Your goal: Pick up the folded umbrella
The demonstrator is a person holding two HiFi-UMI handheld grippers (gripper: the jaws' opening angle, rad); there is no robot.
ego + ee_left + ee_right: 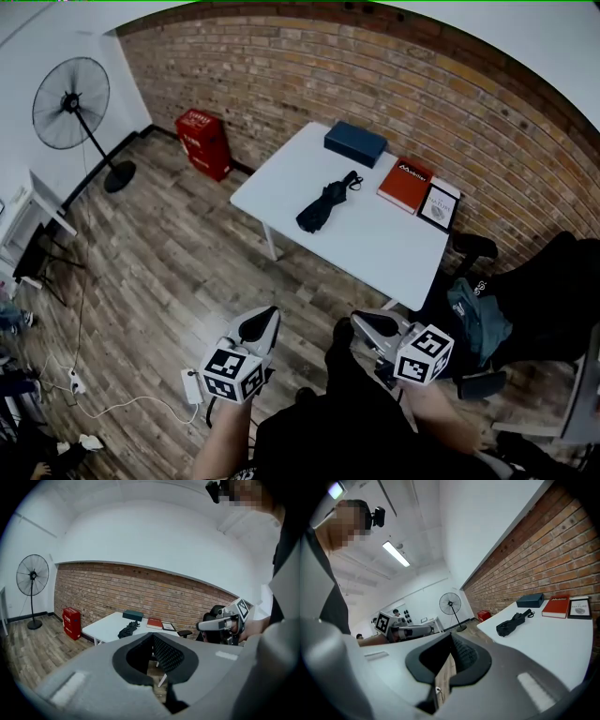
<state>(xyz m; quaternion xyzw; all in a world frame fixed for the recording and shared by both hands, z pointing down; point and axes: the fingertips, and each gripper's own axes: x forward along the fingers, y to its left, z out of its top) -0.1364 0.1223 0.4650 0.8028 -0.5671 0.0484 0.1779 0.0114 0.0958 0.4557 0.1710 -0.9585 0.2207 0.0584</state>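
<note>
Just one white table [375,246] here
Far edge: blue box [355,143], red book [405,184], framed print [438,204]; folded umbrella [323,206] mid-table.

Framed card [580,607] seems to read "NATURE"; red book [555,606] title unreadable

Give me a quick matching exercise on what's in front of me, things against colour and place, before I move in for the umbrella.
Things:
1. folded umbrella
2. flat box
3. book
4. standing fan

Colour and place:
a. on the floor, left of the table
b. red, towards the table's right end
c. black, middle of the table
d. dark blue, table's far edge by the wall

Pairs: 1-c, 2-d, 3-b, 4-a
</note>
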